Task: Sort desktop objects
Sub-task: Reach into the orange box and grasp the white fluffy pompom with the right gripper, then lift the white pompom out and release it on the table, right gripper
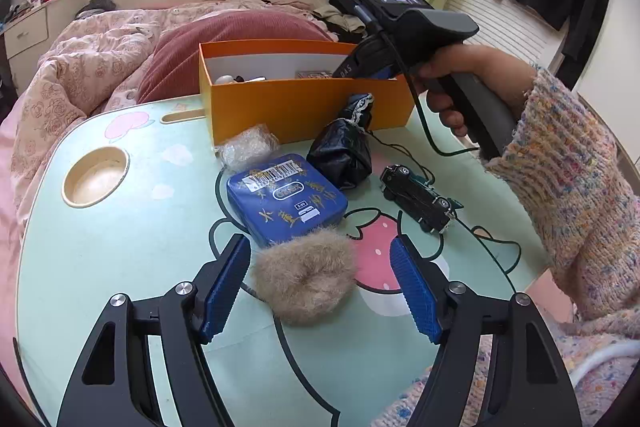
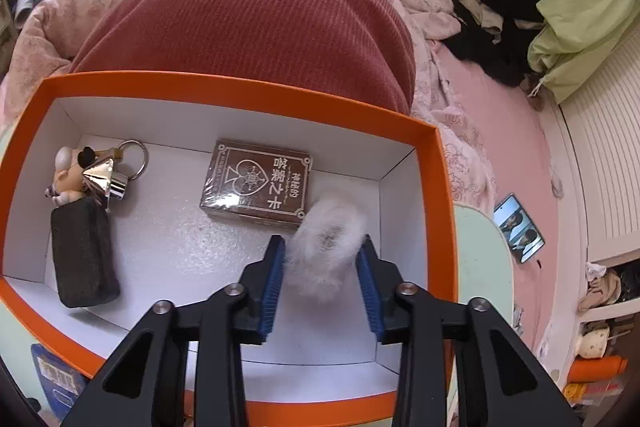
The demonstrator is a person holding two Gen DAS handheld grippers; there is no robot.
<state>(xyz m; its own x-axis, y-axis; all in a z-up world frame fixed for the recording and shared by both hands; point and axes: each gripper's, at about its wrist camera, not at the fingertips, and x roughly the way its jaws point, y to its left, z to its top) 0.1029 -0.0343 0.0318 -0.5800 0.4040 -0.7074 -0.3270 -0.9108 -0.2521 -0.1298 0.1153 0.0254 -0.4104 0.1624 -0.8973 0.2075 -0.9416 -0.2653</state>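
My left gripper (image 1: 321, 241) stands open over the table, its blue pads on either side of a tan fluffy scrunchie (image 1: 306, 275) without pressing it. Behind it lie a blue tin (image 1: 286, 197), a black bag (image 1: 340, 151), a dark toy car (image 1: 418, 199) and a clear plastic bundle (image 1: 248, 145). My right gripper (image 2: 322, 241) reaches into the orange box (image 2: 240, 95) and is shut on a white fluffy ball (image 2: 328, 247). In the box lie a brown card pack (image 2: 256, 183), a figure keychain (image 2: 92, 171) and a dark block (image 2: 84, 251).
The mint lap table (image 1: 120, 267) has a round cup hollow (image 1: 96, 177) at its left. The orange box (image 1: 300, 107) stands at the table's far edge against a red pillow (image 2: 248, 23) on the bed. A phone (image 2: 518, 227) lies on the bed to the right.
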